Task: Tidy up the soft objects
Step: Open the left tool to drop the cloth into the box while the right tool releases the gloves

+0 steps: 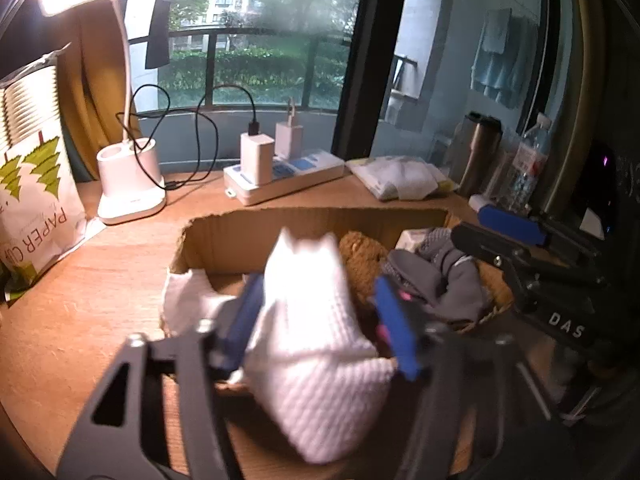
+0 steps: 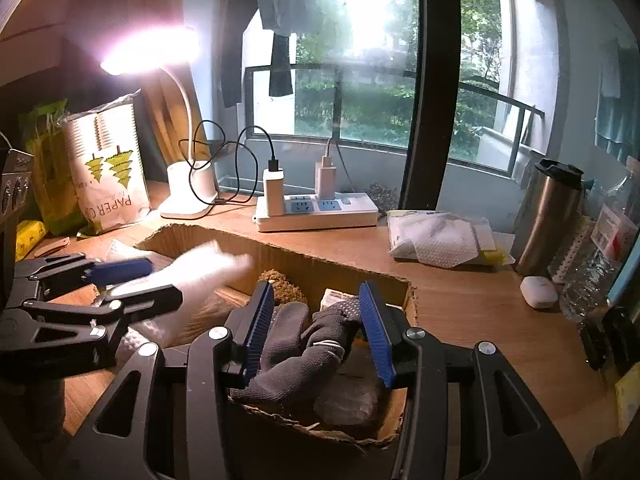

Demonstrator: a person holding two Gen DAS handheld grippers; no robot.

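My left gripper [image 1: 320, 320] is shut on a white textured cloth [image 1: 316, 344] and holds it over the open cardboard box [image 1: 256, 228]. It also shows in the right wrist view [image 2: 132, 280] with the cloth [image 2: 200, 268] blurred. My right gripper [image 2: 316, 328] is open above the box [image 2: 304, 268], its blue pads on either side of grey gloves [image 2: 300, 344] without touching them. The box also holds a brown fuzzy item [image 1: 362, 260], another white cloth [image 1: 188, 300] and the grey gloves [image 1: 444, 276]. The right gripper's blue-tipped fingers [image 1: 508, 224] show at the box's right.
A lit desk lamp [image 1: 130, 184], a paper-cup bag [image 1: 36, 184], a power strip with chargers [image 2: 316, 210], a pack of white cloths [image 2: 440, 240], a steel tumbler [image 2: 548, 216], a water bottle [image 1: 528, 164] and a small white case [image 2: 538, 291] stand on the wooden desk around the box.
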